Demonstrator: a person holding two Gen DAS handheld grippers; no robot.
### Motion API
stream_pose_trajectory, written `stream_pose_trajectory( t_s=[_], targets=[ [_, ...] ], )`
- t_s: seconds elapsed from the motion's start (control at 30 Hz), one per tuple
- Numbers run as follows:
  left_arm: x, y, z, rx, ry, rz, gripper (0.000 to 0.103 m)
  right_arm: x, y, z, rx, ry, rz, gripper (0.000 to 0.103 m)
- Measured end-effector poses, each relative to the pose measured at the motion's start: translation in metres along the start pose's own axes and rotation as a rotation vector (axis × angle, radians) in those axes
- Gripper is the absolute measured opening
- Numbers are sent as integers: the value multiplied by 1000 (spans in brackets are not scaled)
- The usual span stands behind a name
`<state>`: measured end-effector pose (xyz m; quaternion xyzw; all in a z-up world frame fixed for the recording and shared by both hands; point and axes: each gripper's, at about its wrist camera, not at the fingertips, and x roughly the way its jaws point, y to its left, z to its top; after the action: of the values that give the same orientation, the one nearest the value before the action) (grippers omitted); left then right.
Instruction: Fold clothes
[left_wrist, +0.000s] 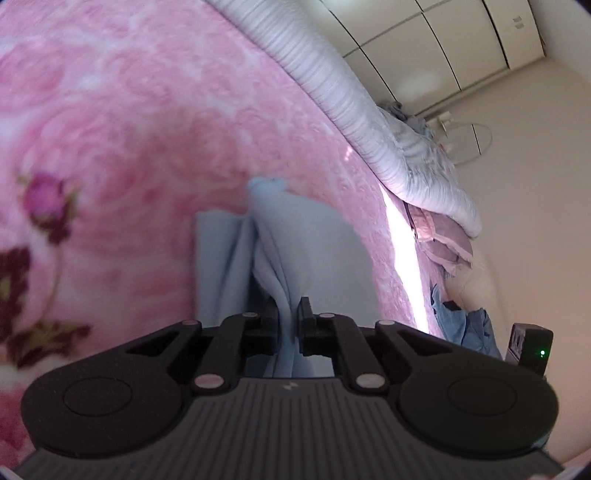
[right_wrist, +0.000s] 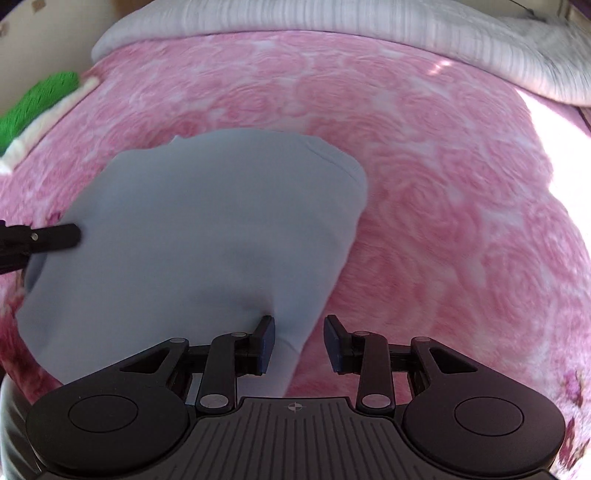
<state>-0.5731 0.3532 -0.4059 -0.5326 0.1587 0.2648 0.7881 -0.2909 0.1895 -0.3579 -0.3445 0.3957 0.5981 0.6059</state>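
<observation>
Garment (right_wrist: 192, 221) on blanket (right_wrist: 424, 192), rolled quilt (right_wrist: 332, 22) behind, left gripper (right_wrist: 55, 236) at garment's left edge

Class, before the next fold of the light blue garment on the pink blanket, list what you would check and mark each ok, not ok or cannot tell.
1. Left gripper shut on the light blue garment: ok.
2. Right gripper holding cloth: not ok; jaws apart, edge between them.
3. Garment flat: not ok; bunched at the left gripper.
4. Pink blanket free beside the garment: ok.
5. Fold line: cannot tell.
</observation>
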Motion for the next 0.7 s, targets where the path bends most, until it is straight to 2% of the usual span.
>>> stream_pose_trajectory(
  t_s=[0.1,0.27,0.4,0.53,0.6,0.7],
  targets=[
    [-6,1,1,10,-18,-12,6,1,8,-2,-28,-3,-12,35],
    [-21,3,2,28,-41,0,6,0,15,-1,-31,4,17,35],
    [-14,21,-1,5,-2,74,7,4,26,-4,-51,-17,7,34],
    [-10,33,-9,-101,15,28,11,8,31,-14,-74,-71,-4,34],
    [-12,28,-11,-99,23,12,15,5,24,-20,-43,-109,23,34],
    [-23,20,-14,-39,5,54,15,-6,9,-35,40,-200,83,35]
  ],
)
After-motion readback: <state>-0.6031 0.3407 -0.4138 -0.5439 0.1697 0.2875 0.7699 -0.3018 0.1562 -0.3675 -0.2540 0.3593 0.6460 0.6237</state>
